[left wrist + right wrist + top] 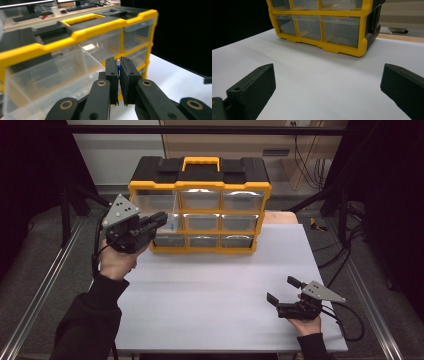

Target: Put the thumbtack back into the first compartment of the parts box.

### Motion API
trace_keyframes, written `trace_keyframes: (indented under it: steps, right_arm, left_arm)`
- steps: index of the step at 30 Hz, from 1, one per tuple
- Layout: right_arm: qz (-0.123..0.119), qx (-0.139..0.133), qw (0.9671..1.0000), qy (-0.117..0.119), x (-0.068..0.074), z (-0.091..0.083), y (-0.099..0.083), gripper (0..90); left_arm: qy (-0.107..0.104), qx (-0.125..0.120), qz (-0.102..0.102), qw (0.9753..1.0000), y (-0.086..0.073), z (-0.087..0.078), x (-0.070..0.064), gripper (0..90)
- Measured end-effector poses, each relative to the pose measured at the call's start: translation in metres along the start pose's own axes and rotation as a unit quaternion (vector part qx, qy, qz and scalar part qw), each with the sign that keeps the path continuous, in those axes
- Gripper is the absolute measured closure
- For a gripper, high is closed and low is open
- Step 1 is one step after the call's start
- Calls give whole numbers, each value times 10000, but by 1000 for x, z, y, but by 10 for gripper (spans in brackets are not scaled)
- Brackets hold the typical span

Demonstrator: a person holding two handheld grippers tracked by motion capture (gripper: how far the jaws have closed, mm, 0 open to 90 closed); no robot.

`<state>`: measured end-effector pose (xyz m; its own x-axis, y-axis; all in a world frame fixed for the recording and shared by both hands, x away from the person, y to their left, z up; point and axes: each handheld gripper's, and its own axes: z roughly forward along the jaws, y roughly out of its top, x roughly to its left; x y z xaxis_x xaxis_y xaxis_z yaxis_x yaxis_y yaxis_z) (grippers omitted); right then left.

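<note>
I held my left gripper [161, 218] raised at the left end of the yellow-and-black drawer organizer [200, 205], which stood at the far side of the white table [220, 285]. Its jaws were pressed almost together on something small and blue [118, 68], a sliver of which showed between the tips in the left gripper view; I could not tell what the thing was. The tips sat just at a clear drawer [50, 82] of the left column, which stood pulled out toward me, so I judged I was carrying the piece there to drop it in, and the raised, slightly tilted hold was what let the jaws clear the drawer's front wall. My right gripper [285, 292] rested low near the right front corner of the table, well apart from the organizer, its jaws spread wide with nothing between them. I kept it there, I think, simply to stay out of the way while the left did the work.
</note>
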<state>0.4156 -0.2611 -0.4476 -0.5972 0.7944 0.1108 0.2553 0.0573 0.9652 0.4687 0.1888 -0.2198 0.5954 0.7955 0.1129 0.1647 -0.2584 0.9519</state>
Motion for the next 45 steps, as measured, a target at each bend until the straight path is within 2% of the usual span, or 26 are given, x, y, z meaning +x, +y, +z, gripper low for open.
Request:
trace_keyframes:
  steps: [4, 6, 7, 13, 17, 18, 19, 21, 25, 27, 29, 31, 32, 34, 38, 42, 43, 44, 45]
  right_arm:
    - [26, 30, 10000, -2, 0, 0, 0, 6]
    - [-37, 51, 10000, 2, -1, 0, 0, 6]
    - [51, 41, 10000, 6, 1, 0, 0, 6]
    - [27, 31, 10000, 1, 0, -1, 0, 5]
    - [97, 1, 9999, 54, 1, 0, 0, 6]
    - [-105, 63, 9999, -32, -1, 0, 0, 6]
    - [13, 35, 10000, 21, 0, 0, 0, 6]
    - [44, 34, 10000, 9, 0, -1, 0, 6]
    - [0, 14, 10000, 9, 0, 0, 0, 6]
    - [-24, 7, 10000, 15, 0, 0, 0, 6]
    - [82, 15, 10000, 9, 1, -1, 0, 6]
    - [66, 18, 10000, 10, 1, -1, 0, 6]
    - [35, 19, 10000, 18, 0, 0, 0, 6]
    - [48, 34, 10000, 25, 1, 0, 0, 6]
    - [19, 14, 10000, 11, 0, 0, 0, 6]
    - [66, 6, 10000, 12, 1, -1, 0, 6]
    - [46, 16, 10000, 17, 0, -1, 0, 6]
    - [52, 12, 10000, 17, 0, -1, 0, 6]
    - [52, 12, 10000, 17, 0, -1, 0, 6]
  left_arm:
    - [163, 16, 12, 9999, 7, 6, 9, 845]
    - [240, 47, -37, 9997, 9, 11, 17, 843]
    - [282, 73, -64, 9996, 9, 13, 19, 843]
    - [453, 217, -138, 9986, 6, 25, 31, 844]
    - [561, 293, -162, 9979, 5, 29, 34, 844]
    - [578, 304, -126, 9978, 4, 31, 35, 844]
    - [591, 338, -116, 9976, 4, 33, 36, 844]
    - [646, 399, -90, 9971, 3, 35, 37, 844]
    - [721, 532, -125, 9959, 0, 39, 41, 843]
    - [752, 494, -118, 9959, -1, 40, 42, 843]
    - [813, 592, -134, 9948, -3, 43, 44, 842]
    - [844, 630, -132, 9943, -3, 43, 44, 841]
    - [906, 746, -189, 9929, -4, 44, 43, 839]
    - [1006, 811, -215, 9914, -4, 46, 42, 835]
    - [988, 815, -288, 9913, -4, 47, 42, 764]
    - [967, 647, -380, 9925, -4, 43, 42, 638]
    - [926, 564, -427, 9932, -4, 40, 43, 638]
    - [888, 390, -482, 9941, -4, 33, 43, 588]
    - [888, 390, -482, 9941, -4, 33, 43, 548]
